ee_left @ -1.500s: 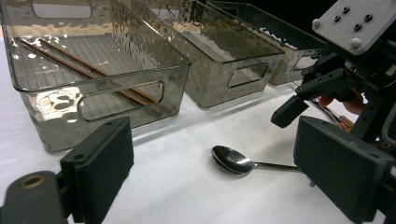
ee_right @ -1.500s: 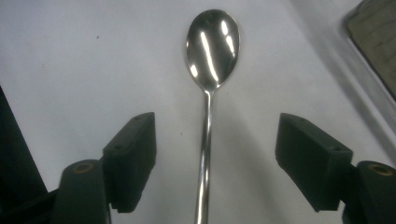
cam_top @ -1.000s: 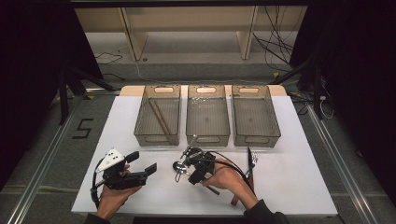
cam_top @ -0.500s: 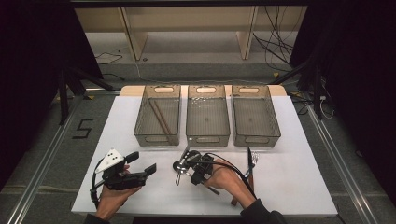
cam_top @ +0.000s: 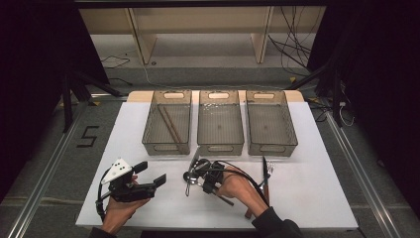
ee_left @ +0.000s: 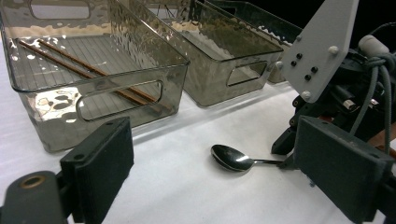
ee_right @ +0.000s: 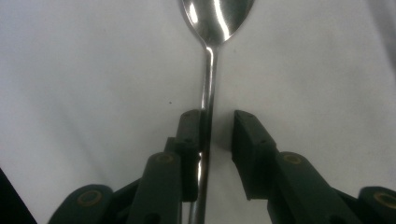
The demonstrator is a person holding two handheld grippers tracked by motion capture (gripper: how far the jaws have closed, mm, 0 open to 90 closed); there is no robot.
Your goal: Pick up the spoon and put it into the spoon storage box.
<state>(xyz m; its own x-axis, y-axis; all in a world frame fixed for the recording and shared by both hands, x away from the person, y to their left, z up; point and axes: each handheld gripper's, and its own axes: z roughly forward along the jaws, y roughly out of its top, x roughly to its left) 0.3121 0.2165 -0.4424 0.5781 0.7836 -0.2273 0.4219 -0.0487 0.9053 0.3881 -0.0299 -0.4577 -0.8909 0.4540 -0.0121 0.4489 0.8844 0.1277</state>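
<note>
Lying flat on the white table [cam_top: 307, 198], the spoon [ee_right: 208, 74] had its thin handle between the jaws of the right gripper [ee_right: 218, 133]. One pad touched it; the other stood a little apart. These jaws had just been closing. The left gripper [ee_left: 224, 168] gaped wide, holding nothing.

Overhead light falls on the white table [cam_top: 317, 198], leaving the surrounding room nearly black. The high view is soft and low in detail. In the left gripper view, glare ripples across the clear bins [ee_left: 93, 88], and the near pads blur. In the right gripper view, the spoon [ee_right: 212, 28] shows bright streaks; its edges are slightly soft.
</note>
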